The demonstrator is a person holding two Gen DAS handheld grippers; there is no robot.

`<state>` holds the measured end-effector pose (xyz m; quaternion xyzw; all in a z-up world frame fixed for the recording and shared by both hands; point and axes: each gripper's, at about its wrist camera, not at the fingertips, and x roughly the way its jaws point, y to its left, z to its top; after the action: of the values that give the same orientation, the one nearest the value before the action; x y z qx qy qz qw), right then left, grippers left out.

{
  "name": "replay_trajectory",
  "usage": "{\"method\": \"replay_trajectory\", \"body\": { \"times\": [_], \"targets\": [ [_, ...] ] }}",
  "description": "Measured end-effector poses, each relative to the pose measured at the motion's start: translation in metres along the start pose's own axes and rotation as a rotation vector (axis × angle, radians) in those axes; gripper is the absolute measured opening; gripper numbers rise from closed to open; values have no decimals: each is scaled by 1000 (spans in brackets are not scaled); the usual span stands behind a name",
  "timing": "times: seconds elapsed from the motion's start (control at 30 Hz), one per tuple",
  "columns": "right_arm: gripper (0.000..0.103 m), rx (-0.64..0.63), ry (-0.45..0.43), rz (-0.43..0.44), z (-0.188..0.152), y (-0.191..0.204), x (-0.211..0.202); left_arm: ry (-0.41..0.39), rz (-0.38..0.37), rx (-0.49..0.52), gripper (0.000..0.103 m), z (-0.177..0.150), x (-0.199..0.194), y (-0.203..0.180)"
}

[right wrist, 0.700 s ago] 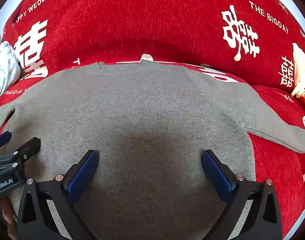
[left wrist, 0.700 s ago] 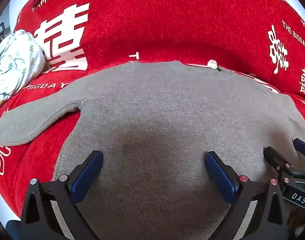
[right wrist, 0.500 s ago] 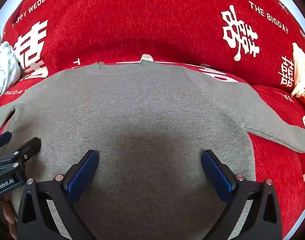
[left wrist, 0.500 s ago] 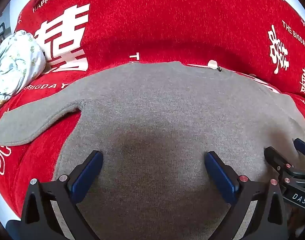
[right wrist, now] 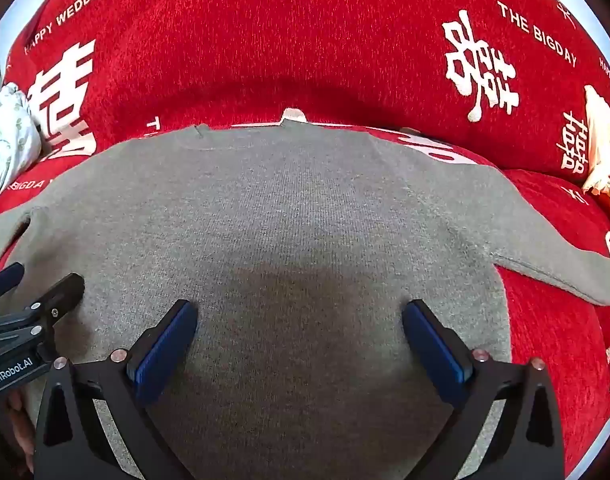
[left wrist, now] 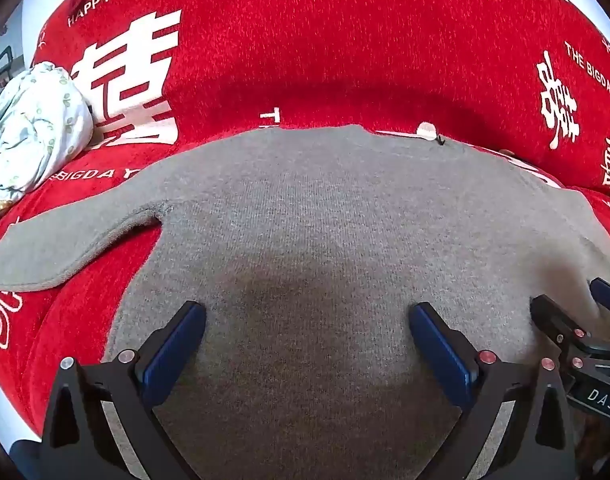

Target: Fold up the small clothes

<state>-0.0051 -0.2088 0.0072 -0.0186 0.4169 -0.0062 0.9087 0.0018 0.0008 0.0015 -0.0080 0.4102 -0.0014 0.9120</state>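
A gray sweater point(left wrist: 305, 232) lies spread flat on a red sofa cover point(left wrist: 325, 48), its neckline toward the backrest and its hem toward the cameras. The cover carries white printed characters and English words ("HAPPY WEDDING", "THE BIGDAY").

The left gripper point(left wrist: 307, 316) hangs over the lower body of the sweater with its blue-padded fingers point(left wrist: 173, 350) spread wide apart; nothing is between them but the knit below. From the left wrist view, one sleeve point(left wrist: 65, 248) stretches out to the left across the red cover, with its end pointing away from the body. A crumpled white cloth with a small green print point(left wrist: 33, 136) sits on the seat at the far left, well apart from the sweater.

The right gripper point(right wrist: 299, 314) is just beside the left one, also above the lower part of the sweater point(right wrist: 289, 208), and its fingers point(right wrist: 437, 348) are likewise set wide with nothing held. In the right wrist view the other sleeve point(right wrist: 553, 260) runs out to the right over the seat. A pale cloth with a red pattern point(right wrist: 603, 152) lies at the far right edge against the backrest.

Each camera catches the neighbouring gripper at its edge (the right gripper point(left wrist: 577, 320) at the right edge of the left view, the left gripper point(right wrist: 29, 292) at the left of the right view). A dark shadow falls on the knit between each pair of fingers.
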Motion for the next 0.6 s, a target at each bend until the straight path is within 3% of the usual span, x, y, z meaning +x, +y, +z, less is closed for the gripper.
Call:
{"method": "replay_trajectory", "body": {
  "times": [0.6],
  "targets": [
    [103,1,1,4,-3,-2,0,-2,-1,0,103,-2,0,0]
  ]
}}
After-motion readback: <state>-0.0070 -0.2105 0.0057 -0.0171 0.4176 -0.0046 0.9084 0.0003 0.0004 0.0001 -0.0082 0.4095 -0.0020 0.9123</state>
